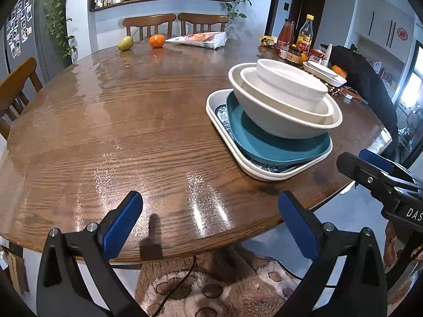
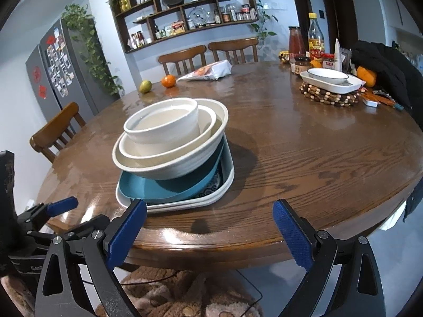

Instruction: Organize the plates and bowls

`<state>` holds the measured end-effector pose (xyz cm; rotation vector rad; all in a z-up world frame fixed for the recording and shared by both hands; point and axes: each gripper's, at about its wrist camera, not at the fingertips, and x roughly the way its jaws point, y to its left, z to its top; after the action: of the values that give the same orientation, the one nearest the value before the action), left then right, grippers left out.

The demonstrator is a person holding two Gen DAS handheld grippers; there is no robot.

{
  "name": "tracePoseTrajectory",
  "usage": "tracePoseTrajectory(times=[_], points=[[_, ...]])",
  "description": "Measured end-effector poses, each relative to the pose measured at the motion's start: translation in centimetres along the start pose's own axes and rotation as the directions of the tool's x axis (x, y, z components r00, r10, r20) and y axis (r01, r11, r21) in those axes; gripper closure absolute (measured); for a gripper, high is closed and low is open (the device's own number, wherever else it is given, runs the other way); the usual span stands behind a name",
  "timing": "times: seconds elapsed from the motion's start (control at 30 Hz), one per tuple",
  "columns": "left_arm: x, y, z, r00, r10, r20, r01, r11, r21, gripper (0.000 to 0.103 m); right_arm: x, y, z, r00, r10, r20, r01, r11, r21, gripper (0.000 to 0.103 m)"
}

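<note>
Crockery sits in one stack near the front edge of the round wooden worktop: a white rectangular tray with a blue-patterned inside at the bottom, a teal plate lying in it, and three nested white bowls on top — a large bowl, a middle bowl inside it, and a small bowl uppermost. The bowls lean to one side on the teal plate rather than sitting level.

Both grippers hang at the near rim of the worktop, holding nothing. The left gripper has its blue-padded fingers spread wide, well to the left of the stack. The right gripper also has its fingers wide apart; its left pad overlaps the tray's near corner in the right wrist view, though contact cannot be told.

Farther back, a second white bowl rests in a white dish on a beaded trivet, beside sauce bottles. A pear, an orange and a snack bag lie at the far side.
</note>
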<state>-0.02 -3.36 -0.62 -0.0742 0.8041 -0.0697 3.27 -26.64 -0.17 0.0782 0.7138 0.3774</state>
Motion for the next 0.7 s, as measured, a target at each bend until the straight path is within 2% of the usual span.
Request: tracePoseTrajectory(times=[0.7], points=[[0.4, -0.1, -0.1, 1.000, -0.010, -0.010, 0.010, 1.000, 0.011, 0.001, 1.2, 0.8, 0.2, 1.000, -0.007, -0.030, 0.006, 0.999, -0.033, 0.006]])
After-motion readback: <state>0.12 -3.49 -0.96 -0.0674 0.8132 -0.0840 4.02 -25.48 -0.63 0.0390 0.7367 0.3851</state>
